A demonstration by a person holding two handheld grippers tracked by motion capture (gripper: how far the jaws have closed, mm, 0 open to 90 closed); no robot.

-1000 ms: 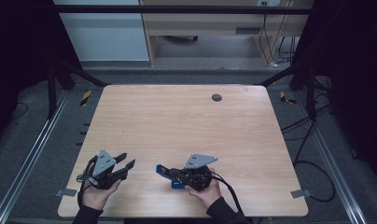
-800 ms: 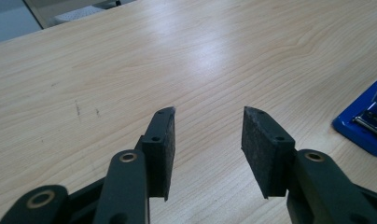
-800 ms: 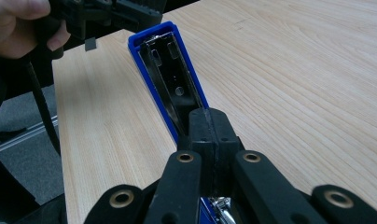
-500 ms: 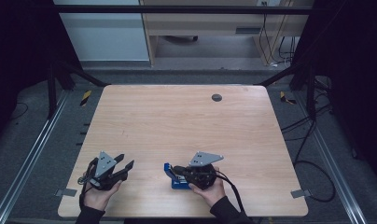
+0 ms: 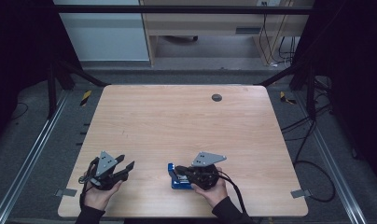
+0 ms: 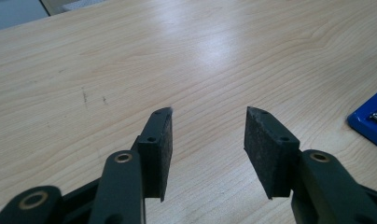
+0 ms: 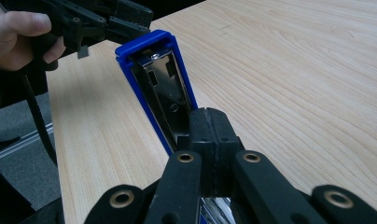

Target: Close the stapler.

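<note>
Two grippers rest at the bench's (image 5: 252, 116) 6 o'clock edge. Right gripper (image 7: 209, 122) has jaws together on the blue stapler (image 7: 161, 88), probably steadying it. Left gripper (image 6: 207, 128), at the stapler's 9 o'clock, has just widened its empty jaws, perhaps to take it.

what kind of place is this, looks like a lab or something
Probably a lab or workshop bench rigged for recording. A bare wooden table stands inside a dark metal frame, loose cables trail over the grey floor, and a person's hands work a left gripper and a right gripper at a blue stapler.
</note>
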